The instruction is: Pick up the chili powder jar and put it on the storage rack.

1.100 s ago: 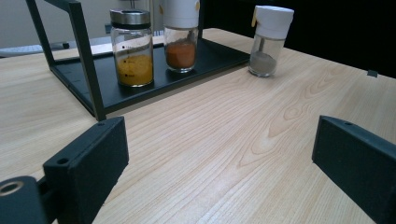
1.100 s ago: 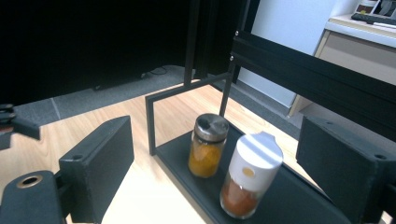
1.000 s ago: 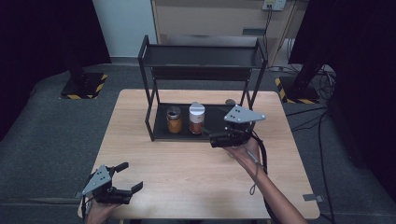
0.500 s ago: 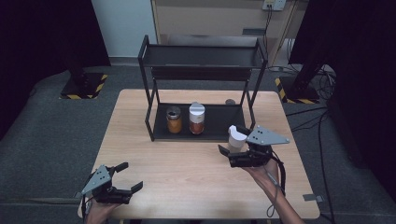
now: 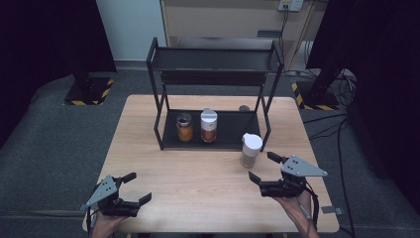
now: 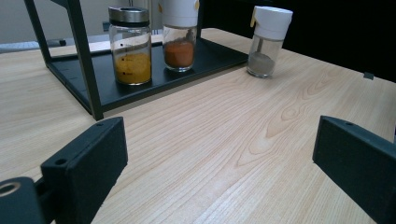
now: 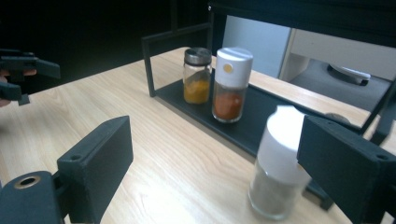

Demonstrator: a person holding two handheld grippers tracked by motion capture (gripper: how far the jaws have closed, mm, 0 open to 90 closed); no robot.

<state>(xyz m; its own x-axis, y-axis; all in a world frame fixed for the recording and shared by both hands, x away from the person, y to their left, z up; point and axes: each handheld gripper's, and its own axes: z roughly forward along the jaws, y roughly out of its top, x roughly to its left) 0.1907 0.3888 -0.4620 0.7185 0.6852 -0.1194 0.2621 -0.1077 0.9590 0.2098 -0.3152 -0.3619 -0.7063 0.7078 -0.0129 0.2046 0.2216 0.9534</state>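
The white-capped shaker point(image 5: 250, 149) of grey powder stood upright on the desk point(image 5: 198, 173), just outside the front right leg of the black rack point(image 5: 213, 74) and just ahead of the right claw point(image 5: 264, 168). That claw stood wide with nothing between its jaws; in the right gripper view the shaker point(image 7: 280, 163) sat just inside the right-hand jaw but apart from it. The left claw point(image 5: 132, 187) rested wide and empty near the desk's front edge, well apart from the jars. Beyond the shaker, an orange-filled jar point(image 5: 184, 127) and a red-filled jar point(image 5: 208, 125) stood side by side on the rack's lower shelf. The step in hand looked like setting the shaker out of the rack. The next move probably called for reaching to another jar on the shelf without knocking the shaker
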